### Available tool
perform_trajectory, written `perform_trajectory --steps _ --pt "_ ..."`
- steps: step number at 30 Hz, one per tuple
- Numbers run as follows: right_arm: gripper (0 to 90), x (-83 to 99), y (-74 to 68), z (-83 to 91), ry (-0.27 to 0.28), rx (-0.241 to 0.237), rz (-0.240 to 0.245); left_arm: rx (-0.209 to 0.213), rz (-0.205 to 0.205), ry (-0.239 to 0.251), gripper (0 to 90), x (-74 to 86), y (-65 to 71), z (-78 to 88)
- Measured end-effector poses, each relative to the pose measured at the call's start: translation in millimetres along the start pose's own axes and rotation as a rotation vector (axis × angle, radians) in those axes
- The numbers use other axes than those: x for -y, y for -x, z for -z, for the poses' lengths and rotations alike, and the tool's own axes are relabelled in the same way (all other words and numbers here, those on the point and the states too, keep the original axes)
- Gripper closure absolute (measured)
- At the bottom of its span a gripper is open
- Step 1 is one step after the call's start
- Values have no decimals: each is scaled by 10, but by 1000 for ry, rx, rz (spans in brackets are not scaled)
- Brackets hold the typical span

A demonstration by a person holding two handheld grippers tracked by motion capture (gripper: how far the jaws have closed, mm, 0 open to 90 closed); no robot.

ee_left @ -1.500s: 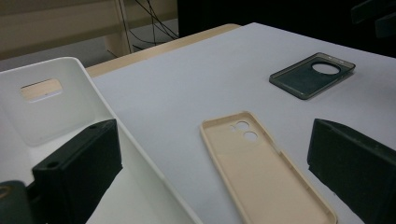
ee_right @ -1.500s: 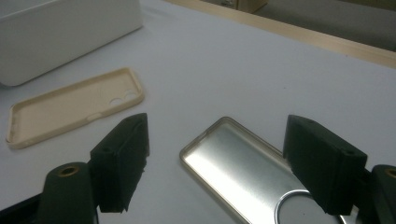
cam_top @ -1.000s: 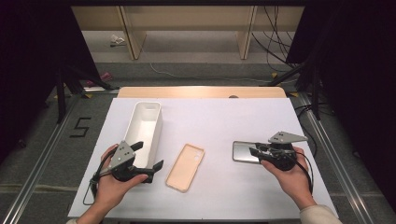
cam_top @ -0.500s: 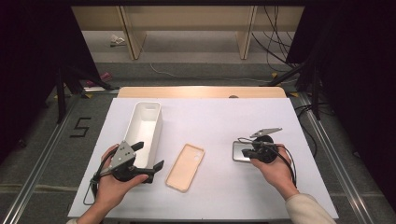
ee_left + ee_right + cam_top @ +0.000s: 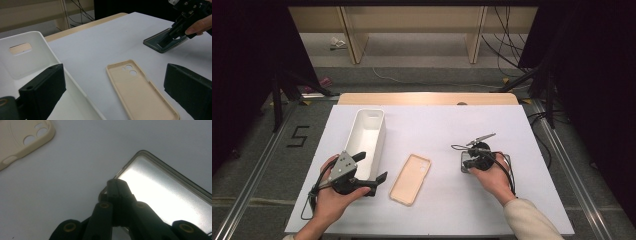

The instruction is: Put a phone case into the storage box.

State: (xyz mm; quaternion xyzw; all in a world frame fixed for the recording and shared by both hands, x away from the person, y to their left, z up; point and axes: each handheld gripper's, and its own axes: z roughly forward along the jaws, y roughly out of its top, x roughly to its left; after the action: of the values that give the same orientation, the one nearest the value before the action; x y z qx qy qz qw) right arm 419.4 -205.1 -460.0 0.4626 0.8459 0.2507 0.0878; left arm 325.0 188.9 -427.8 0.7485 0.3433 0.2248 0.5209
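A beige phone case [image 5: 411, 179] [image 5: 140, 90] lies inside-up at the middle of the white table; its camera end shows in the right gripper view [image 5: 22, 137]. To its right lies a dark phone [image 5: 508, 161] [image 5: 156, 46] [image 5: 162, 192], glossy face up. My right gripper [image 5: 469, 163] [image 5: 117, 182] [image 5: 165, 39] is shut, pointing down, its joined tips on the phone's corner nearest the case. My left gripper [image 5: 373, 166] [image 5: 115, 72] rests open near the front left, aimed across the case, nothing between its jaws.
A long white bin [image 5: 367, 135] [image 5: 50, 50] with a handle slot stands just left of the left gripper. The table's [image 5: 437, 125] wooden far edge runs behind it. Cables and dark stands sit on the floor around the table.
My right gripper has moved left and down from beside the phone onto its left corner, tilting tips-down, and its jaws have come together. The left gripper has stayed still.
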Motion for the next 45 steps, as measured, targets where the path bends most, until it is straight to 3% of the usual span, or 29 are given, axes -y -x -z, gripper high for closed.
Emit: perform_trajectory --steps 17,32,45 --pt "900 32 -8 -26 -65 -11 20 2 0 2 38 -4 3 14" --pt "900 215 -60 158 -181 -46 94 1 5 3 38 4 4 25" --pt "900 358 -18 293 -217 -43 90 2 6 4 38 5 3 30"
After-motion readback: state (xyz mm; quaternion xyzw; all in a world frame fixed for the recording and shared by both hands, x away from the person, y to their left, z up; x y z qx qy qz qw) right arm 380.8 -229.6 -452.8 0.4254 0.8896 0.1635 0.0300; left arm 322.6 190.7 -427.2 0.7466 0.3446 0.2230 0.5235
